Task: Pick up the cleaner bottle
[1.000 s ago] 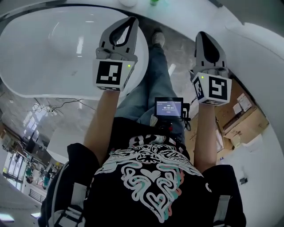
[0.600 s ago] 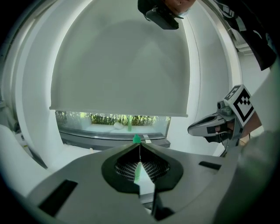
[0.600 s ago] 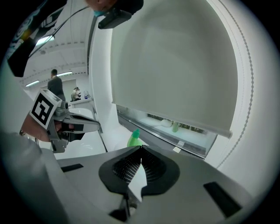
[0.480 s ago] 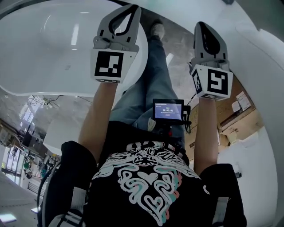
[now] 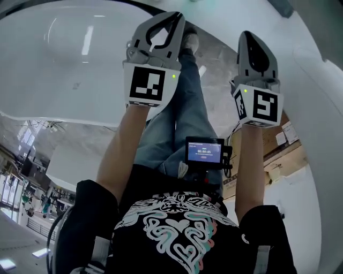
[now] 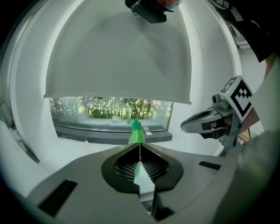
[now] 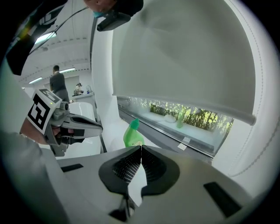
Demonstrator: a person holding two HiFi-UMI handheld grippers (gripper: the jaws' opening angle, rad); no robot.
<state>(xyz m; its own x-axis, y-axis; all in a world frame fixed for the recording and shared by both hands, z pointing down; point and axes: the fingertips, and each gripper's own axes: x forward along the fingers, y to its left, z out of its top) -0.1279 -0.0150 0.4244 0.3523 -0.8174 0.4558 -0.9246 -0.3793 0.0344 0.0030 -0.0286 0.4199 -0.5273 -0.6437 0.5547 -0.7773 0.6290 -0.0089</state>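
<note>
Well, the cleaner bottle (image 7: 132,134) is not picked up yet. It is green and stands up straight on the white tabletop (image 7: 114,129), close to the long window (image 7: 183,113). It sits a bit past the tips of both grippers (the head view does not show it at all).

The left gripper (image 5: 178,16) has its fingers (image 6: 124,164) pressed tight together w/ nothing between them. The right gripper (image 5: 244,35) is the same: its fingers (image 7: 120,168) touch each other, and no thing is held. In each gripper view the bottle peeks up just over the finger tips. In the right one it looks bigger, so that gripper is prob. the nearer one.

What could go wrong? If a gripper goes at the bottle w/ fingers shut like this, the tips will poke it. Then it may slide off or fall over, esp. since it is tall and thin at the top. So the fingers need to go wide first. Also, both grippers aim at the same spot, side by side, so they could bump each other. And the bottle looks smooth, so a weak or crooked squeeze could let it slip out.
</note>
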